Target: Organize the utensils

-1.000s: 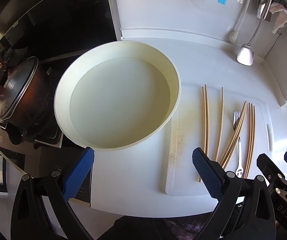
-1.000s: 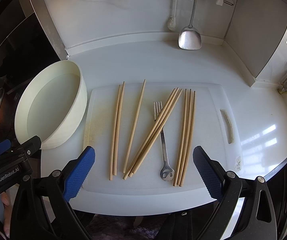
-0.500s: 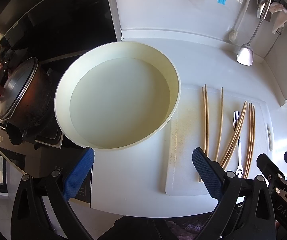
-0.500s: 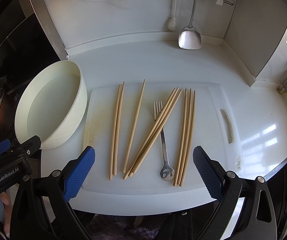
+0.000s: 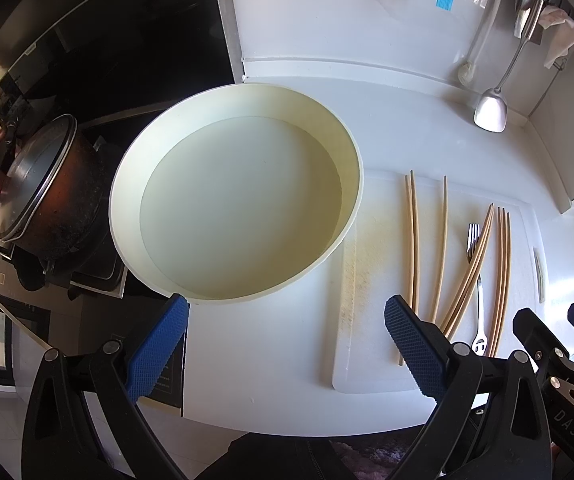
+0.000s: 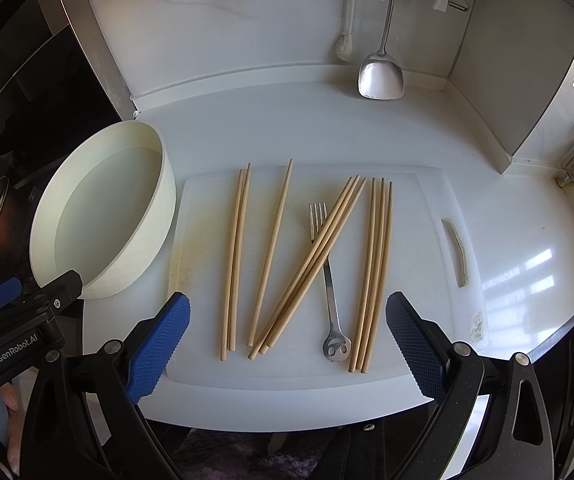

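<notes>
Wooden chopsticks (image 6: 311, 264) and a steel fork (image 6: 329, 276) lie spread on the white cutting board (image 6: 419, 384) mid-frame, the empty cream basin (image 6: 167, 200) at left touching its edge. Both claws, right claw (image 6: 287, 352) and left claw (image 5: 285, 350), hang wide open, holding nothing. Sorting looks unstarted; next likely means pinching one bundle low.

"genrobot.ai" on the left gripper (image 6: 23, 300); seemingly "das" on the right gripper (image 5: 567, 328).

Chopsticks (image 6: 271, 252) and fork (image 6: 329, 280) lie on cutting board (image 6: 419, 320); basin (image 6: 87, 184) just left of board, spatula (image 6: 381, 76) behind
</notes>
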`<state>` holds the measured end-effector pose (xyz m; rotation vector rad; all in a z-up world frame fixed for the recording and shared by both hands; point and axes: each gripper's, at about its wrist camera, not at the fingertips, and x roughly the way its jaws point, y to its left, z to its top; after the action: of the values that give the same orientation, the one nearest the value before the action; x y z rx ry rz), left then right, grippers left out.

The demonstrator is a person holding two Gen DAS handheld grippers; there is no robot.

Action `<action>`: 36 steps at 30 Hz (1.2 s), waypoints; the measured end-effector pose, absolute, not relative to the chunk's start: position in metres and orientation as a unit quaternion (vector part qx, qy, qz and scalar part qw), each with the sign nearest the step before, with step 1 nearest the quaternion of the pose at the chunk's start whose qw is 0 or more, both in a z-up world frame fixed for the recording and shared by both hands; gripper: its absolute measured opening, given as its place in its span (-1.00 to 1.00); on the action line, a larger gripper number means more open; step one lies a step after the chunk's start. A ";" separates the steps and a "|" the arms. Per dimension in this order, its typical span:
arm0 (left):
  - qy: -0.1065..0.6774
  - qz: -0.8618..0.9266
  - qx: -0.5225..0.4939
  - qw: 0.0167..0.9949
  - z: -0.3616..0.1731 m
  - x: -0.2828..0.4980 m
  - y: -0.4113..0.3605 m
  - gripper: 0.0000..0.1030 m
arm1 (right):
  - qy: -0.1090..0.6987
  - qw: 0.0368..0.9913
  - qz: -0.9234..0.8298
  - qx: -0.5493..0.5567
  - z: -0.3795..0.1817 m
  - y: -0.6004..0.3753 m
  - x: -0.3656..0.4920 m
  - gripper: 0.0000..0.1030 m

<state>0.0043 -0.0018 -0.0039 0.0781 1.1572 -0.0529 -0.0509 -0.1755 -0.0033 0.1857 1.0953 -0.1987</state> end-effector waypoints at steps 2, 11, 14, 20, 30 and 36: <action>0.547 -0.025 0.037 0.836 -0.004 0.004 -0.002 0.88 | 0.519 0.845 -0.094 0.088 -0.003 -0.176 -0.051 0.82; 0.549 -0.030 0.038 0.834 -0.004 0.008 -0.001 0.88 | 0.520 0.843 -0.099 0.093 -0.005 -0.175 -0.050 0.82; 0.550 -0.041 0.043 0.833 -0.006 0.011 -0.001 0.88 | 0.515 0.844 -0.105 0.104 -0.007 -0.179 -0.053 0.82; 0.543 -0.083 0.072 0.833 -0.018 0.019 -0.012 0.88 | 0.500 0.844 -0.133 0.142 -0.022 -0.198 -0.068 0.82; 0.521 -0.161 0.105 0.832 -0.050 0.019 -0.055 0.88 | 0.464 0.842 -0.190 0.200 -0.057 -0.236 -0.102 0.82; 0.507 -0.160 0.086 0.842 -0.060 0.024 -0.073 0.88 | 0.446 0.849 -0.208 0.192 -0.068 -0.257 -0.109 0.82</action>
<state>0.0238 -0.0732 -0.0604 0.1827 1.0718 -0.3371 -0.1095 -0.2574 -0.0679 0.4039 0.9404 -0.4391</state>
